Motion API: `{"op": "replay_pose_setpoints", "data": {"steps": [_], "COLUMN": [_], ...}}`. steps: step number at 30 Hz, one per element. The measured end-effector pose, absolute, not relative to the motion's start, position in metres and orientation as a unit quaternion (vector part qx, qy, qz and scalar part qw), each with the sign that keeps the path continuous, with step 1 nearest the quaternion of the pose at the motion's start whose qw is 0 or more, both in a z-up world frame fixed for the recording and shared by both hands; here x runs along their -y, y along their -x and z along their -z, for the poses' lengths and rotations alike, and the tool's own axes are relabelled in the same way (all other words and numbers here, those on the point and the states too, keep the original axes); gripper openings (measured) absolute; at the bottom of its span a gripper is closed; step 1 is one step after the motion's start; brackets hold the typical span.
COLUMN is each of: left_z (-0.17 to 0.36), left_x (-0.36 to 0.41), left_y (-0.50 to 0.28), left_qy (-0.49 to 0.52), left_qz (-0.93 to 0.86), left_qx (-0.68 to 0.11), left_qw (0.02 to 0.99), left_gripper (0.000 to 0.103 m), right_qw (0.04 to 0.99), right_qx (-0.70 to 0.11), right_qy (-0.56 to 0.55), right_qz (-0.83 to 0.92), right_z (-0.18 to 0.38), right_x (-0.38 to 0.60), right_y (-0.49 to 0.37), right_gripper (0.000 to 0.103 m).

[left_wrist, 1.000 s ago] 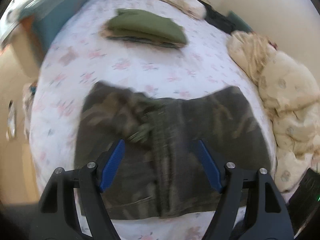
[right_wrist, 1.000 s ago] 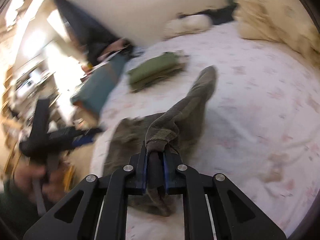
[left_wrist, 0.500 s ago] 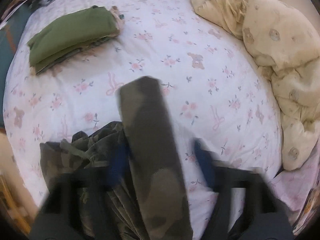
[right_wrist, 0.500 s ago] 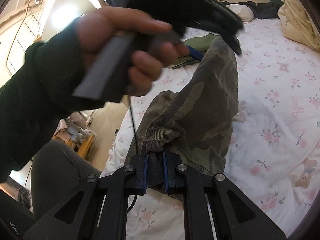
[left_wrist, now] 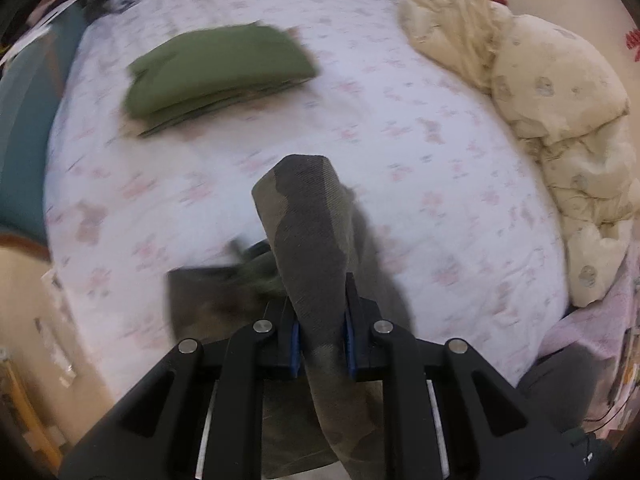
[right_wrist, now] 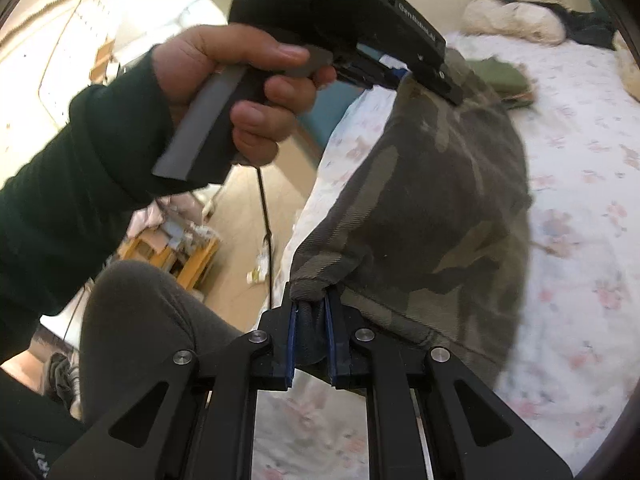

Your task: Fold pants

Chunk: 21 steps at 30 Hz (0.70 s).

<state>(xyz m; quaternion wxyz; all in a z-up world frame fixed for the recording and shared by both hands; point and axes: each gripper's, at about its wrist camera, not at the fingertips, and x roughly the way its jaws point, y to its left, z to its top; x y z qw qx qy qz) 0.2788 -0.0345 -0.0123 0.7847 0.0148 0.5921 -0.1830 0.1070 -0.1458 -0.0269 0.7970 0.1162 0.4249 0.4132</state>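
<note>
Camouflage pants point(left_wrist: 304, 216) are lifted off the flowered bedsheet point(left_wrist: 400, 128) by both grippers. In the left wrist view a rolled band of the fabric runs up between the blue pads, and my left gripper point(left_wrist: 322, 320) is closing its jaws onto it, pads pressing the cloth. My right gripper point(right_wrist: 311, 320) is shut on a bunched hem of the pants point(right_wrist: 440, 208), which stretch away from it in a wide sheet. The right wrist view also shows a hand point(right_wrist: 240, 80) holding the left gripper point(right_wrist: 444, 84), its tip clamped on the far top edge of that sheet.
A folded stack of green garments point(left_wrist: 220, 68) lies at the far left of the bed. A crumpled cream duvet point(left_wrist: 560, 120) runs along the right side. A pillow point(right_wrist: 516, 20) sits at the head. The person's knee point(right_wrist: 132, 320) and the cluttered floor point(right_wrist: 248, 200) are beside the bed's left edge.
The left gripper's jaws, wide open over the flat pants a second ago, have closed on a lifted band of fabric. The right gripper kept its grip while the left hand swung close in front.
</note>
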Motion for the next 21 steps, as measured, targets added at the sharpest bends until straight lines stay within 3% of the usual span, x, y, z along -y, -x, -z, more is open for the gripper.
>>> {"op": "replay_pose_setpoints", "data": {"steps": [7, 12, 17, 21], "left_z": [0.077, 0.105, 0.100, 0.098], "left_x": [-0.053, -0.074, -0.079, -0.092], "left_y": [-0.275, -0.281, -0.284, -0.285], "left_qy": [0.037, 0.061, 0.056, 0.056], "left_qz": [0.141, 0.151, 0.167, 0.170], "left_qx": [-0.618, -0.630, -0.621, -0.621], "left_qw": [0.773, 0.760, 0.763, 0.763], "left_gripper": [0.014, 0.013, 0.012, 0.011], "right_qw": [0.772, 0.754, 0.737, 0.797], "right_qx": [-0.490, -0.538, -0.532, -0.489], "right_qy": [-0.037, -0.032, -0.051, -0.039], "right_qz": [-0.403, -0.376, -0.414, -0.351], "right_z": [0.075, 0.099, 0.072, 0.044], "right_x": [0.056, 0.033, 0.052, 0.083], "right_y": [-0.112, -0.117, -0.105, -0.114], "right_gripper": [0.013, 0.023, 0.023, 0.023]}}
